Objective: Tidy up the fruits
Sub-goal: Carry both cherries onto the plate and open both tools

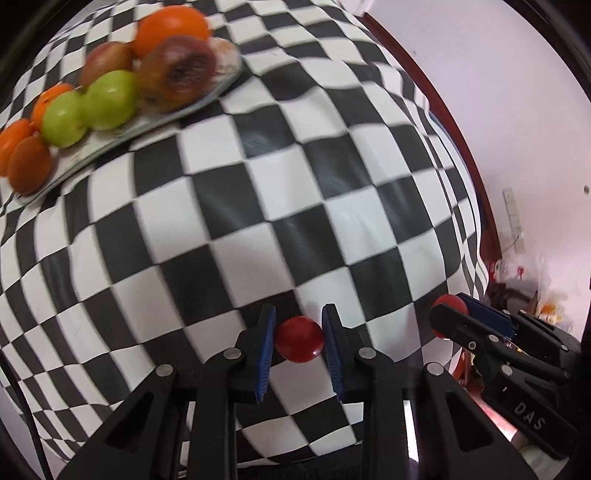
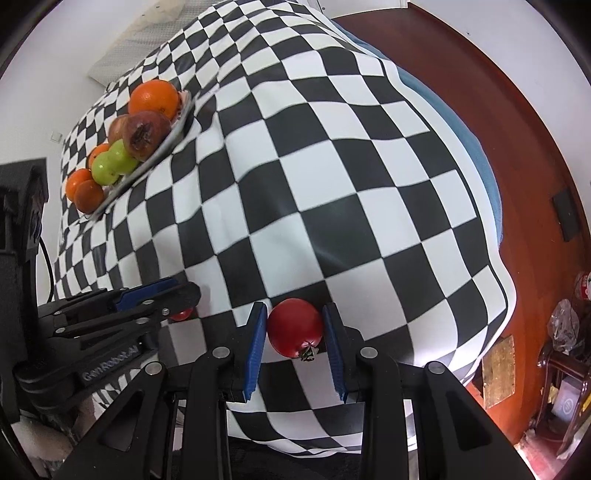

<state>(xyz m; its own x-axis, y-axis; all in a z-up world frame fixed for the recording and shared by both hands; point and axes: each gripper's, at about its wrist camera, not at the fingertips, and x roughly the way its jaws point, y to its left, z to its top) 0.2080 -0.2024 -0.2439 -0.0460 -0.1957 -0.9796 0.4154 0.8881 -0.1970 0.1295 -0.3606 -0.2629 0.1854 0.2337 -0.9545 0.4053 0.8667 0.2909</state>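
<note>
Left gripper [image 1: 298,341]: your jaws, lined with blue pads, are closed onto a small round red tomato [image 1: 299,339] with a smooth glossy skin, held above the cloth.
Right gripper [image 2: 295,330]: your jaws clamp a second round red tomato [image 2: 294,326], its dried green stem pointing back toward the camera.
Two grippers together: they sit side by side near the front edge of the counter; in the left wrist view your right gripper [image 1: 451,313] shows off to the right with its tomato [image 1: 448,303] between the pads, and in the right wrist view your left gripper [image 2: 177,295] shows to the left with only a sliver of red [image 2: 181,314] visible.
Counter: it is draped in a black-and-white checkered tablecloth [image 1: 295,184] that hangs over the edge.
Tray: a flat pale rectangular tray [image 1: 155,120] lies on the far left part of the cloth, well apart from both tomatoes.
Fruit on the tray: a large orange [image 1: 171,27], a bruised brownish-red apple [image 1: 177,72], a reddish apple [image 1: 107,59] behind it, two green apples [image 1: 88,105] touching, and small oranges [image 1: 22,155] at the near end.
Focus: the tray fruit is blurred in the left wrist view.
</note>
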